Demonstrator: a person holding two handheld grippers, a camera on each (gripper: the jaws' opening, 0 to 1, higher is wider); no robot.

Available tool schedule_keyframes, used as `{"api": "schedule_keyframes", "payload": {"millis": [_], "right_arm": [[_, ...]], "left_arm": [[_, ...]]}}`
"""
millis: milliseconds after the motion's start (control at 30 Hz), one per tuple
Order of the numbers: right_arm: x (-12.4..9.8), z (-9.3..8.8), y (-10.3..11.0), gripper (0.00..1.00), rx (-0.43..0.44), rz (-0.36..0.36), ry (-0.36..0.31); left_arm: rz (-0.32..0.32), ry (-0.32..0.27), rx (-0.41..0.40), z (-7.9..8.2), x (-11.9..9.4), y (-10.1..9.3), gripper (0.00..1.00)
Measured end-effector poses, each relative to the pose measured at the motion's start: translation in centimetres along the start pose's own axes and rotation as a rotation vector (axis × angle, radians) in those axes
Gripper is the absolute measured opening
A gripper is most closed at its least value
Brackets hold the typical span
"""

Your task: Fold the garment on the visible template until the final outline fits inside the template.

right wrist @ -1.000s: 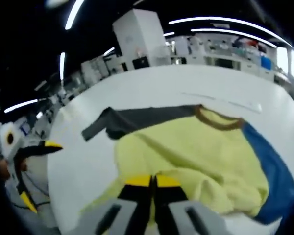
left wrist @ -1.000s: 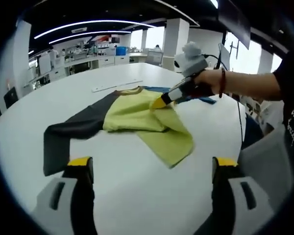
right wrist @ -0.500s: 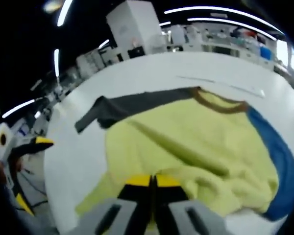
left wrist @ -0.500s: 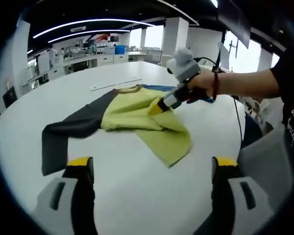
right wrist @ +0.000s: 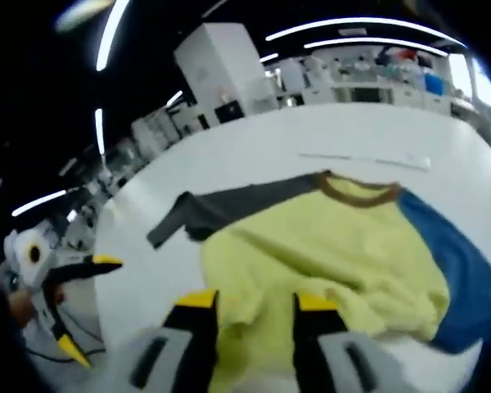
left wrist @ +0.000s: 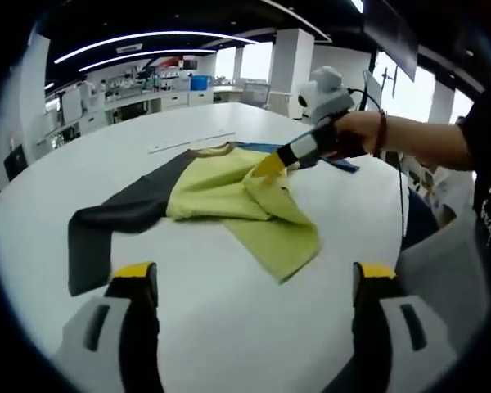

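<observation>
Yellow garment [left wrist: 229,192] rumpled on white table [left wrist: 229,327]; no legible writing; both grippers' jaws parted, gripping nothing.

Half-folded yellow, grey-sleeved garment [left wrist: 229,201] on table [left wrist: 229,327]

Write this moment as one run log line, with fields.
left gripper: open, off garment | right gripper: open above yellow fold | garment: partly folded on table

Left view looks across the garment [left wrist: 229,192]; right view hangs close above it.
</observation>
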State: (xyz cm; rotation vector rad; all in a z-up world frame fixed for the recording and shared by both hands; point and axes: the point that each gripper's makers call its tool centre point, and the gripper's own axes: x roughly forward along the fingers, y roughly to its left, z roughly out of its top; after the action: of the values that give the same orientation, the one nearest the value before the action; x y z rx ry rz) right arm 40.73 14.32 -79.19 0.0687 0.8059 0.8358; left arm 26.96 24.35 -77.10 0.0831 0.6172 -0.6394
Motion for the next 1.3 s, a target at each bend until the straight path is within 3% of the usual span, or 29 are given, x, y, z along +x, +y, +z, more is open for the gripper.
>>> {"api": "schedule_keyframes", "payload": {"millis": [233, 467, 800, 1033, 1300], "right_arm": [[-2.7, -0.6, -1.0, 0.39, 0.029, -0.021, -0.032], [-4.1, -3.0, -2.0, 0.39, 0.034, -0.051, -0.010], [-3.5, -4.7, -2.4, 0.33, 0.044, -0.045, -0.017], [-2.3, -5.9, -2.2, 0.26, 0.032, -0.056, -0.020], [-1.4, -6.1, -2.6, 0.17, 0.051, -0.069, -0.049]], "left_arm": [[0.014, -0.022, -0.013, 0.8, 0.5, 0.2, 0.94], [0.048, -0.020, -0.043, 0.8, 1.7, 1.2, 0.86], [0.087, -0.046, -0.126, 0.7, 3.3, 1.9, 0.72], [0.094, -0.006, -0.145, -0.9, 5.3, 1.3, 0.62], [0.116, 0.045, -0.135, -2.6, 6.5, 0.3, 0.48]]}}
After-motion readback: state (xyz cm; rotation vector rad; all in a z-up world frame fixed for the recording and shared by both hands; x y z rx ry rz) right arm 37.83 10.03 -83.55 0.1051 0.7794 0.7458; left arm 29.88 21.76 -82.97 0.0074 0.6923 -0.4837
